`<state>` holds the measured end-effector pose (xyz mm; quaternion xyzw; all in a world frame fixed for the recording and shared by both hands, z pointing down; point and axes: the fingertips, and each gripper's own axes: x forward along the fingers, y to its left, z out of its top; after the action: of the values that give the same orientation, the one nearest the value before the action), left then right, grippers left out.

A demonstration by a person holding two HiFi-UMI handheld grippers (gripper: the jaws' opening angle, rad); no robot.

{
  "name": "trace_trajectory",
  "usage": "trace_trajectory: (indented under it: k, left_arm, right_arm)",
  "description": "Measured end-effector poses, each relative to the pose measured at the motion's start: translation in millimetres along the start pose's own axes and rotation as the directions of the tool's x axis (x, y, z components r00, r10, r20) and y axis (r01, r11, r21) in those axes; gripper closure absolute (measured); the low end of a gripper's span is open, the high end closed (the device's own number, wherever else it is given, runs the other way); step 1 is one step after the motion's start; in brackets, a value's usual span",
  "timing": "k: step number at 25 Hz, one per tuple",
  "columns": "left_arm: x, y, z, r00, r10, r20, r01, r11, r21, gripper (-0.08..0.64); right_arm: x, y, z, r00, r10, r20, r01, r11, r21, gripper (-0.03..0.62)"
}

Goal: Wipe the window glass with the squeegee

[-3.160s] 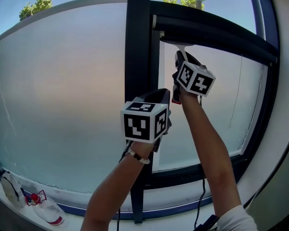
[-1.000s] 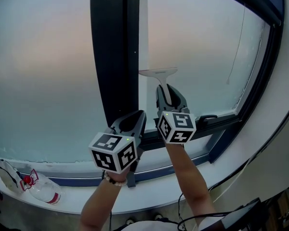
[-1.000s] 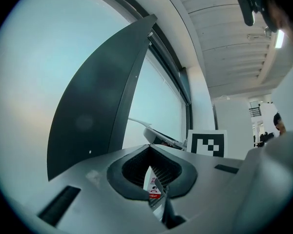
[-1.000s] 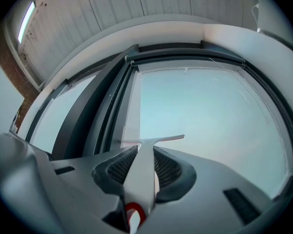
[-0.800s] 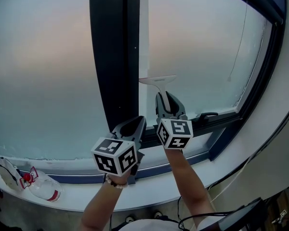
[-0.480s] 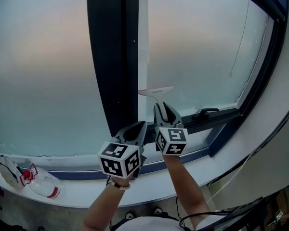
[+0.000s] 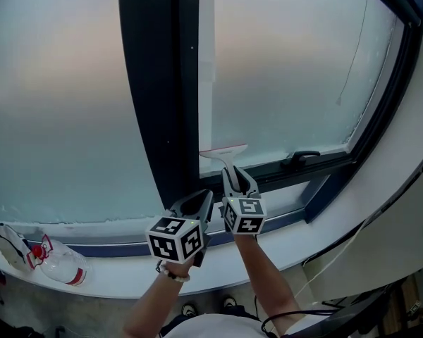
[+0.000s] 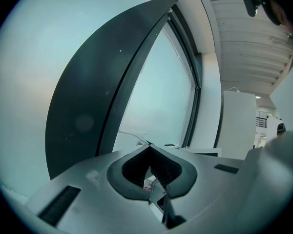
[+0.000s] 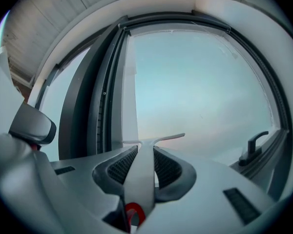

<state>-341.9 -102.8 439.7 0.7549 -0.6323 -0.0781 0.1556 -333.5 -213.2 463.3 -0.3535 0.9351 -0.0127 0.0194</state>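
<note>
Both forearms are raised side by side from the lower edge of the head view, in front of the foot of the dark window post [image 7: 151,90]. The left tool [image 7: 206,194] [image 8: 147,144] is held just before the post's base, its jaws clenched tip to tip on nothing. Just right of the post, the right tool [image 7: 237,174] [image 9: 145,146] is pointed upward and clamped on the handle of the squeegee [image 7: 223,151] [image 9: 170,138]. The squeegee's blade is laid level against the bottom of the window glass [image 7: 289,76], its left end beside the post. A black window handle [image 7: 302,158] is seen further right on the lower frame. Well left of the post, a clear plastic bottle [image 7: 62,267] with a red cap is lying on its side on the white windowsill [image 7: 127,273]; its contents cannot be made out.
</note>
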Motion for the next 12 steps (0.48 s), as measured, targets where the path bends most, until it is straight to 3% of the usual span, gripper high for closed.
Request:
trace_trajectory:
  k: [12]
  left_arm:
    - [2.8, 11.9, -36.9, 0.998, 0.005, -0.065, -0.010, 0.997, -0.073, 0.561]
  right_arm:
    - [-0.1, -7.7, -46.0, 0.997, -0.014, -0.079, 0.018, 0.998, 0.053, 0.502]
